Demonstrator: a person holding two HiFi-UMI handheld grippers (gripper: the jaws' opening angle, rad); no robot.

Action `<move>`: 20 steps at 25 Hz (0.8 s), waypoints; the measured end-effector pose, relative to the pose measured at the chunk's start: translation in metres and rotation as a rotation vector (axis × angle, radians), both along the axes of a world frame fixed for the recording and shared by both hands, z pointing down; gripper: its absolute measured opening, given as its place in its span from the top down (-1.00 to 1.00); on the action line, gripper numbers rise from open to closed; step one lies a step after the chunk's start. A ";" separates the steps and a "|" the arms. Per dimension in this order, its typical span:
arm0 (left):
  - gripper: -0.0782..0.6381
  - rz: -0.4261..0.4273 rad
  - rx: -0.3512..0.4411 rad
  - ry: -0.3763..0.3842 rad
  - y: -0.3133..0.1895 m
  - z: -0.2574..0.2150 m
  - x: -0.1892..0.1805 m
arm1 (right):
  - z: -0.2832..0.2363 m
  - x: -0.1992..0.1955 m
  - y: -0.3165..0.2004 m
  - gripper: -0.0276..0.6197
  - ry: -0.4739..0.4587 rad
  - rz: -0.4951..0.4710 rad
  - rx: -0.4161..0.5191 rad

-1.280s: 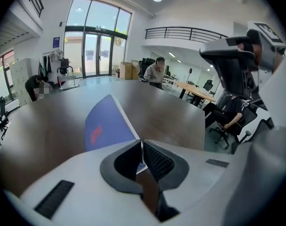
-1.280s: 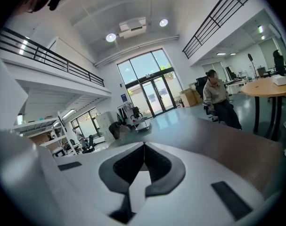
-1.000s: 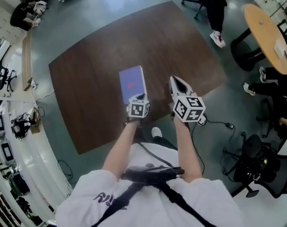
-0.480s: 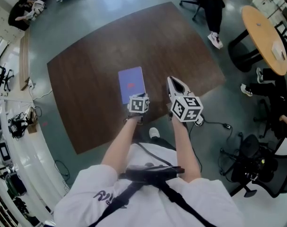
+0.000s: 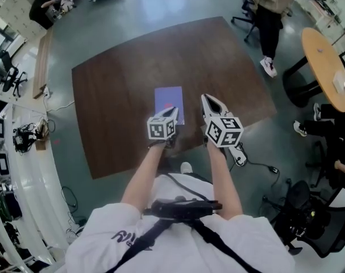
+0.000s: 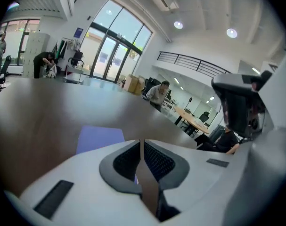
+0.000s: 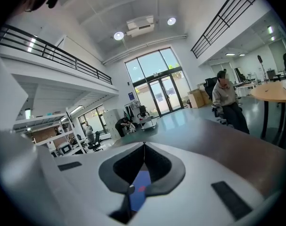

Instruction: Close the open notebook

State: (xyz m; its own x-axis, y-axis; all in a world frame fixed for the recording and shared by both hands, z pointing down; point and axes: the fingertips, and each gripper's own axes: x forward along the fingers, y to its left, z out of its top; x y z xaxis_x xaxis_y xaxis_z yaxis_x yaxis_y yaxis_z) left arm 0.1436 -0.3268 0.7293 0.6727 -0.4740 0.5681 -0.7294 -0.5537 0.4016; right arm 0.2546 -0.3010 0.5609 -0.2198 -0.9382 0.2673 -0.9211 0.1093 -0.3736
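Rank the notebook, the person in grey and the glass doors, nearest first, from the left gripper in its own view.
1. Notebook, just ahead on the table.
2. Person in grey, beyond the table.
3. Glass doors, far back.

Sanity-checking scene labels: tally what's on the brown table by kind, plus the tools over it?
Purple notebook, lying closed on the table: 1
Tools, the left tool and the right tool, both shut and empty: 2
Total: 3
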 end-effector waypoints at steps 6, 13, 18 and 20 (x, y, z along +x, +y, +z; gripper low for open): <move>0.72 -0.080 0.230 0.130 -0.020 -0.109 -0.036 | -0.035 -0.029 -0.007 0.91 0.033 -0.086 0.063; 0.76 -0.179 0.592 0.091 -0.011 -0.236 -0.081 | -0.087 -0.084 0.000 0.91 0.145 -0.235 0.214; 0.76 -0.239 0.681 0.060 0.006 -0.275 -0.106 | -0.111 -0.119 0.011 0.91 0.238 -0.299 0.297; 0.76 -0.235 0.687 0.025 0.014 -0.278 -0.107 | -0.116 -0.123 0.015 0.91 0.232 -0.314 0.311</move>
State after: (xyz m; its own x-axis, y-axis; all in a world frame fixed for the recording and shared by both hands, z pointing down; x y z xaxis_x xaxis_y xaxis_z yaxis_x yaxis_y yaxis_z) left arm 0.0364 -0.3131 0.4515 0.5184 -0.8517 0.0759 -0.8551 -0.5171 0.0376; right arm 0.1312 -0.2857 0.4446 -0.4722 -0.8794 0.0610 -0.8809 0.4683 -0.0682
